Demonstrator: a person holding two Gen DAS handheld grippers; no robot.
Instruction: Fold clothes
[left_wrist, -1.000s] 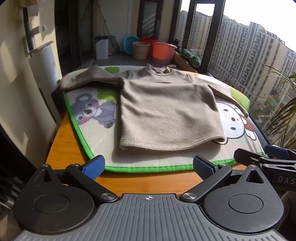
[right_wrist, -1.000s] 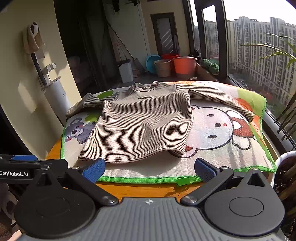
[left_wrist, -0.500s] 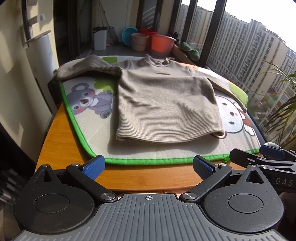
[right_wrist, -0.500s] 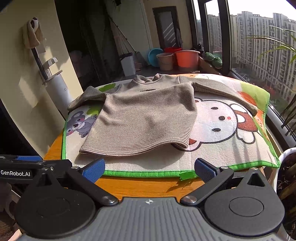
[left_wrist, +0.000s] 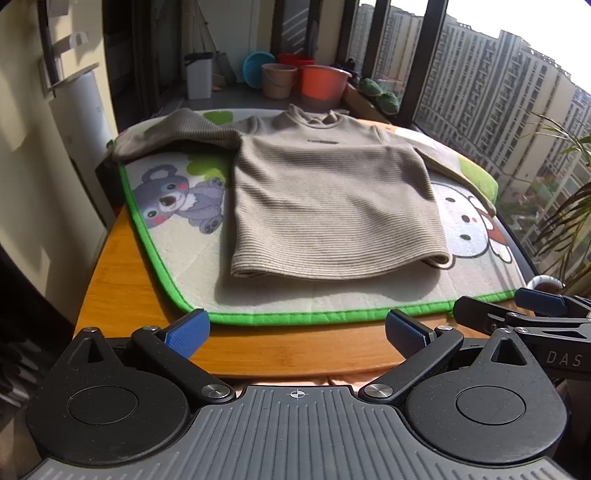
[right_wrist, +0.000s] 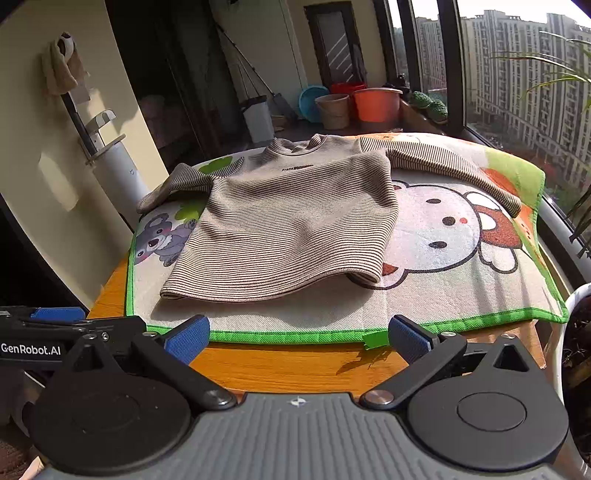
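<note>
A beige striped long-sleeved sweater (left_wrist: 325, 206) lies flat, front up, on a cartoon-print mat (left_wrist: 177, 254) with a green border, sleeves spread to both sides. It also shows in the right wrist view (right_wrist: 291, 225) on the mat (right_wrist: 443, 295). My left gripper (left_wrist: 295, 334) is open and empty, held above the table's near edge, short of the sweater's hem. My right gripper (right_wrist: 297, 338) is open and empty at the same near edge. The right gripper shows at the right of the left wrist view (left_wrist: 517, 314).
The mat lies on an orange wooden table (left_wrist: 122, 291). Buckets (left_wrist: 321, 86) and a white bin (left_wrist: 199, 75) stand on the floor beyond. A window (right_wrist: 517, 74) and a potted plant (left_wrist: 565, 206) are on the right, a wall (right_wrist: 55, 184) on the left.
Both grippers have drawn back and risen slightly from the mat, so more of the table's near edge shows. The sweater has not moved. Both grippers stay open.
</note>
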